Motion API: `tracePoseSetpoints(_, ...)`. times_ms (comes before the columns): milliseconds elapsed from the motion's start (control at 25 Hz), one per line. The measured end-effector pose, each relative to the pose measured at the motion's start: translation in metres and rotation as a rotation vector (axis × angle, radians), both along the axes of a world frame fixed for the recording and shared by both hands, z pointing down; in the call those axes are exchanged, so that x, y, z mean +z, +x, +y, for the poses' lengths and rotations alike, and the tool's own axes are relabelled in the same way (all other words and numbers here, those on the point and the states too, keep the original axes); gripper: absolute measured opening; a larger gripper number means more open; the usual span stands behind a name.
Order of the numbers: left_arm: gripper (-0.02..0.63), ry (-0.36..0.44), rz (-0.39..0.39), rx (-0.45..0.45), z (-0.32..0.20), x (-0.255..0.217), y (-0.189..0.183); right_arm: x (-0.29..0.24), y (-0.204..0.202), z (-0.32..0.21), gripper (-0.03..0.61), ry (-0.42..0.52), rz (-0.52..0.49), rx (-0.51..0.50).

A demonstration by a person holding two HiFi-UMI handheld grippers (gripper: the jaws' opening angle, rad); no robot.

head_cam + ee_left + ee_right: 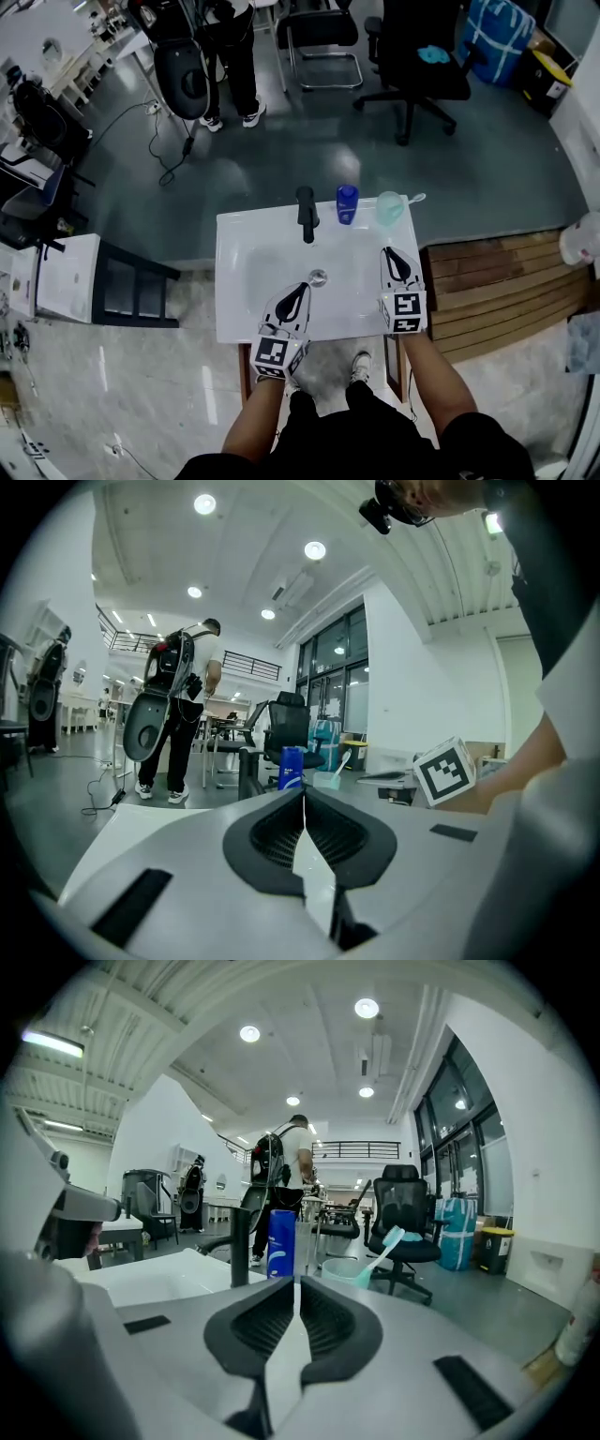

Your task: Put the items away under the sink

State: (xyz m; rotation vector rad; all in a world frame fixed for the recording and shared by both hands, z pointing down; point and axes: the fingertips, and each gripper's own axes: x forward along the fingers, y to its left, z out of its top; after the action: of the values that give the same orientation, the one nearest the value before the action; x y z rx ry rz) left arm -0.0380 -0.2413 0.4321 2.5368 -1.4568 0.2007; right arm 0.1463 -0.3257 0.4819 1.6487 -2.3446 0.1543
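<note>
A blue bottle [347,203] stands on the back rim of the white sink [246,239], right of the black faucet [307,214]. Beside it is a pale green cup [389,208] with a toothbrush in it. My left gripper [301,287] hovers over the basin's front, shut and empty. My right gripper [392,251] is over the sink's right rim, just short of the cup, also shut with nothing held. In the right gripper view the gripper [296,1283] points at the bottle [281,1243] and cup [342,1269]. The left gripper [304,794] faces the bottle [292,767] from farther back.
A black step stool [131,286] and a white cabinet [66,278] stand left of the sink. A wooden platform [506,281] lies to the right. Behind are office chairs [417,66] and a person [230,56] with a backpack. A cable [169,150] trails on the floor.
</note>
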Motion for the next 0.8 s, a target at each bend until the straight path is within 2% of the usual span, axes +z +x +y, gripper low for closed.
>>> tracePoseSetpoints(120, 0.021, -0.017, 0.001, 0.004, 0.0, 0.007, 0.0, 0.007, 0.011, -0.016, 0.066, -0.004, -0.015, 0.049)
tracePoseSetpoints(200, 0.021, -0.032, 0.0, 0.007, 0.001, 0.013, 0.0, 0.014, 0.016, -0.028, 0.159, -0.029, -0.036, 0.069)
tracePoseSetpoints(280, 0.021, -0.044, -0.001, 0.01, 0.002, 0.017, 0.0, 0.022, 0.019, -0.04, 0.186, -0.048, -0.051, 0.087)
tracePoseSetpoints(400, 0.021, -0.057, -0.013, 0.022, 0.003, 0.021, -0.001, 0.033, 0.023, -0.062, 0.28, -0.077, -0.064, 0.112)
tracePoseSetpoints(560, 0.021, -0.084, -0.012, 0.035, 0.013, 0.03, 0.002, 0.052, 0.038, -0.085, 0.337, -0.118, -0.041, 0.134)
tracePoseSetpoints(800, 0.021, -0.094, -0.052, 0.021, 0.022, 0.035, -0.016, 0.068, 0.032, -0.12, 0.384, -0.125, -0.031, 0.106)
